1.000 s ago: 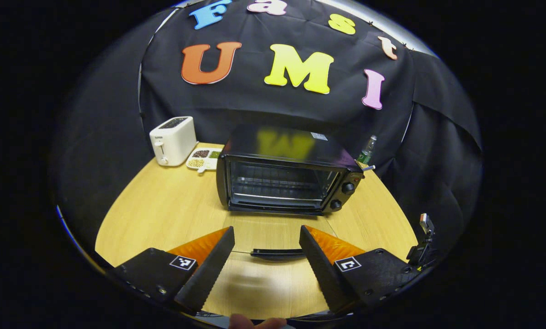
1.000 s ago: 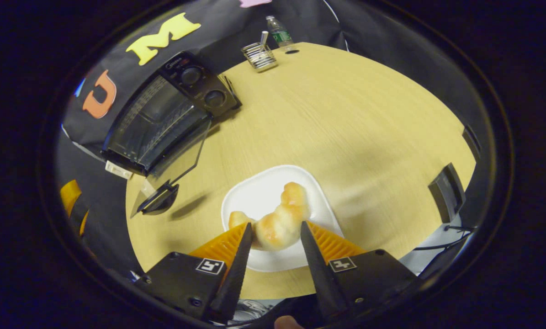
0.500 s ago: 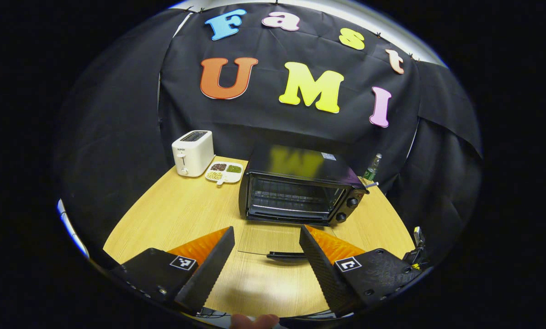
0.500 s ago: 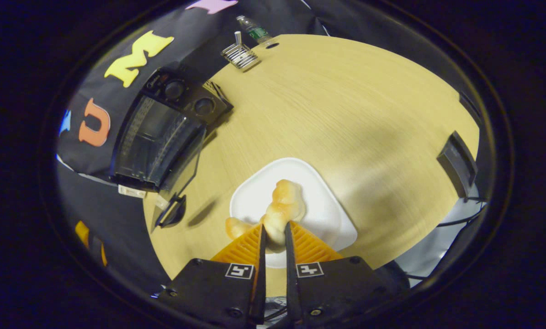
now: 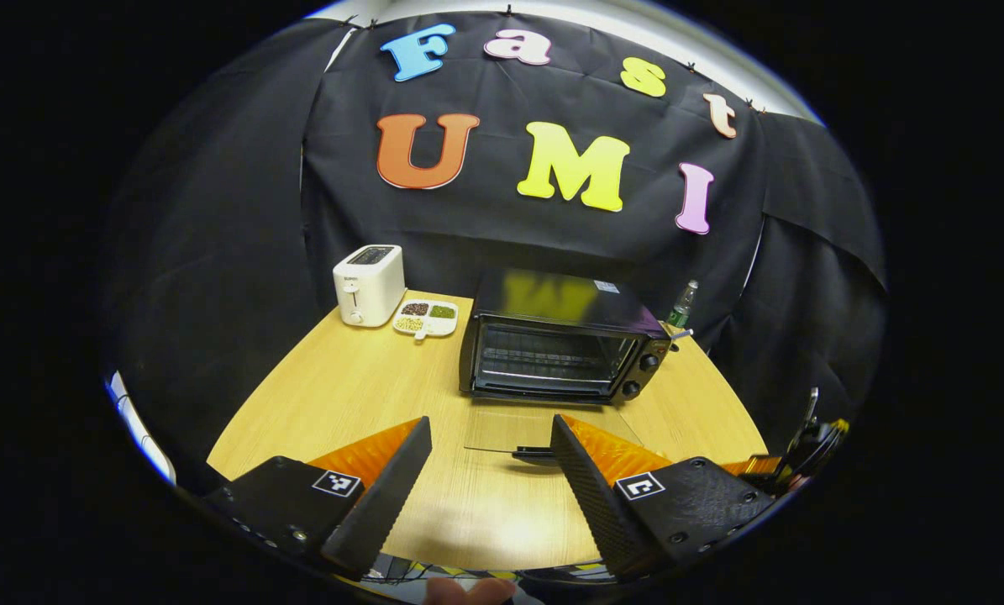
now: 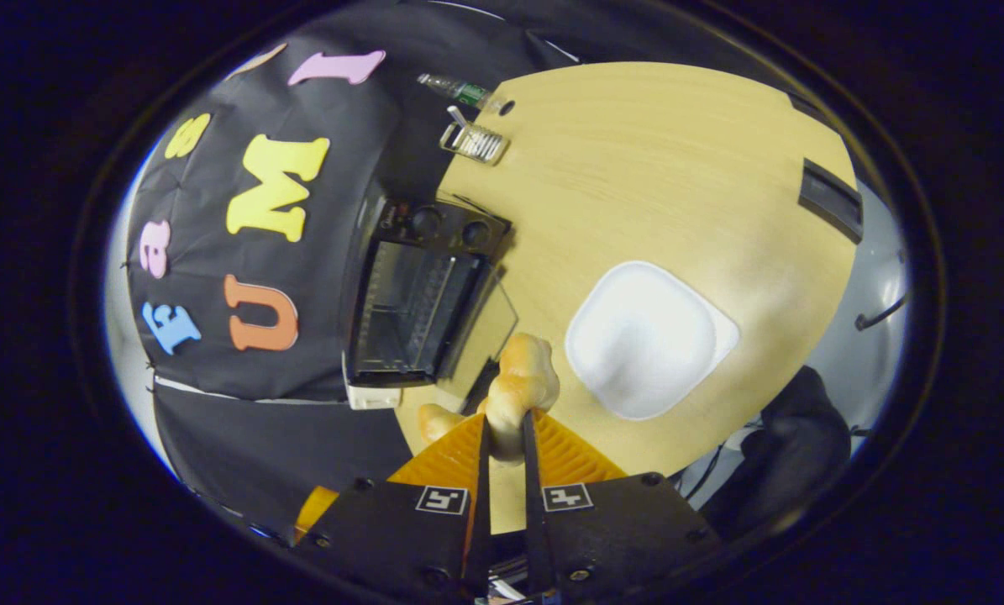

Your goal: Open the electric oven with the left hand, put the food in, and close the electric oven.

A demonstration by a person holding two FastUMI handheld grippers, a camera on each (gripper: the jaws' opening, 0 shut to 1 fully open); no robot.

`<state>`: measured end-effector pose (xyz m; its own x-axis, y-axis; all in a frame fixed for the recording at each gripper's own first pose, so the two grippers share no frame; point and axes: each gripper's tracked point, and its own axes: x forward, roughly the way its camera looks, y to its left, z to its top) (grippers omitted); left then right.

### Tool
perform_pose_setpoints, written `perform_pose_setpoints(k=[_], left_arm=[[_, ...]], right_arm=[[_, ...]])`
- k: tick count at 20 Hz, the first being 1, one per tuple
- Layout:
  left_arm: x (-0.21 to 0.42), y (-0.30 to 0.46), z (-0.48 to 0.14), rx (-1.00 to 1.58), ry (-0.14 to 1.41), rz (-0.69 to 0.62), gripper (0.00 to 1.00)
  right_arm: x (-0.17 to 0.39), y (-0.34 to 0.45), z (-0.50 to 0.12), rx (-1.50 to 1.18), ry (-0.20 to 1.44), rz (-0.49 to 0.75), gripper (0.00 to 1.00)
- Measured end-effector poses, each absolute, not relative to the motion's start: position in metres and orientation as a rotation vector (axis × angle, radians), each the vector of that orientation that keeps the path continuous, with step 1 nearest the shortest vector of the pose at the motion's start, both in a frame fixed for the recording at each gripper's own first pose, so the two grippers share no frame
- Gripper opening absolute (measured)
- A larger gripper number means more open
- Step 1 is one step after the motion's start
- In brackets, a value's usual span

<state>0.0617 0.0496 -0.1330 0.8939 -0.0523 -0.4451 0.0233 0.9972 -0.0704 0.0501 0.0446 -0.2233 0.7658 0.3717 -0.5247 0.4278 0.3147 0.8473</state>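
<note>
Electric oven (image 5: 560, 344), black, standing at the far middle of the wooden table (image 5: 342, 403); its glass door (image 5: 544, 428) is lowered flat toward the near side, cavity exposed. Croissant (image 6: 520, 388), raised clear of the table, pinched at its middle between both fingers of the right gripper (image 6: 502, 428), just near the open door in the right gripper view. White plate (image 6: 644, 336), to the right of the oven. Left gripper (image 5: 489, 470), jaws spread wide and holding nothing, hovering over the table's near edge in front of the door. White toaster (image 5: 369, 284) and divided snack dish (image 5: 426, 318), far left. Bottle (image 5: 680, 304), behind the oven's right corner.
</note>
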Motion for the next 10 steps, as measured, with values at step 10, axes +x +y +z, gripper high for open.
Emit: perform_pose_setpoints(k=[10], left_arm=[[0.013, 0.119, -0.128, -0.078, 0.492, 0.083, 0.94]], right_arm=[[0.202, 0.097, -0.206, 1.247, 0.646, 0.051, 0.17]])
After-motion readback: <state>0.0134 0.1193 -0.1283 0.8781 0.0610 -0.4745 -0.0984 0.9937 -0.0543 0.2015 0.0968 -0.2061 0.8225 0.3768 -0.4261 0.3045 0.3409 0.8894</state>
